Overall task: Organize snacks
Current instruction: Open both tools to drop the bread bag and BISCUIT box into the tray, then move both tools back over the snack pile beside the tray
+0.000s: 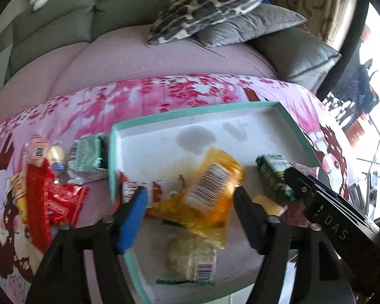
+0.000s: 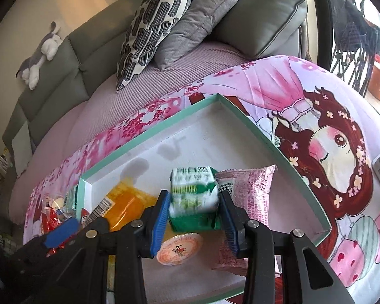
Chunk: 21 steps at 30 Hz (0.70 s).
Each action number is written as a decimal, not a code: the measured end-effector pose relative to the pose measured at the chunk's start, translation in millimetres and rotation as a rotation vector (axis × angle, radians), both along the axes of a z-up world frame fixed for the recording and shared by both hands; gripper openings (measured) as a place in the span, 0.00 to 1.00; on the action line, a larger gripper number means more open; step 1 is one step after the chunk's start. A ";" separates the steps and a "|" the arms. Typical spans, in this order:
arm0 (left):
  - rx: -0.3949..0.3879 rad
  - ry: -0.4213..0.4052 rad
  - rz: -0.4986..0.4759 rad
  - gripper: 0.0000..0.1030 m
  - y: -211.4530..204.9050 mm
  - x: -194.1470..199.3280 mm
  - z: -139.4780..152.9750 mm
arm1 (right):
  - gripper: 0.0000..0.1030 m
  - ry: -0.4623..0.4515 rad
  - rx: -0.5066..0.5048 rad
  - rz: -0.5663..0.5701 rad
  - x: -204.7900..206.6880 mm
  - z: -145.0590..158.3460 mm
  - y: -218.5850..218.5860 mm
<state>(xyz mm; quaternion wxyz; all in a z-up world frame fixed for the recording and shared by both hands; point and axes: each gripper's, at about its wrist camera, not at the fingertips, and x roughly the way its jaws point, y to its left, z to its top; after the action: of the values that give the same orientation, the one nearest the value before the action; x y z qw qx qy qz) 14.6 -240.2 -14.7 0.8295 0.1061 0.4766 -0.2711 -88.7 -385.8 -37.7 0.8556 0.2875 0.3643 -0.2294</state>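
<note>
My left gripper (image 1: 190, 212) has its jaws spread, the orange snack packet (image 1: 210, 177) loose between them over the white tray with a teal rim (image 1: 190, 112). My right gripper (image 2: 193, 217) is clamped on a green-and-white snack pack (image 2: 193, 192) above the same tray, beside a pink packet (image 2: 250, 190). Red packets (image 1: 55, 197) lie outside on the pink floral cloth (image 1: 139, 96).

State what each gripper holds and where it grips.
Right gripper clamps the green snack pack by its two sides. Left gripper is open, holding nothing; the yellow packet lies between its fingers.
</note>
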 end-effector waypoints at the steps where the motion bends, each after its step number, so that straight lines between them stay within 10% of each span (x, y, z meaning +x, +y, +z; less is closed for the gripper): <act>1: 0.003 -0.003 0.020 0.75 4.3 1.9 2.6 | 0.48 0.002 -0.006 -0.002 -0.1 1.2 0.3; 16: 0.035 0.001 0.406 0.98 104.1 39.7 1.5 | 1.00 0.049 -0.081 0.020 5.0 11.9 18.8; 21: 0.045 0.009 0.472 0.98 134.5 40.6 -1.7 | 1.00 0.054 -0.126 0.088 15.3 16.4 41.2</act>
<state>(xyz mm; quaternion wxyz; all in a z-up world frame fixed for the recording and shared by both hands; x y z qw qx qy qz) 55.3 -105.7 -16.4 0.8653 0.0090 0.4976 -0.0596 -73.4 -344.7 -21.3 0.8711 0.2102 0.3844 -0.2217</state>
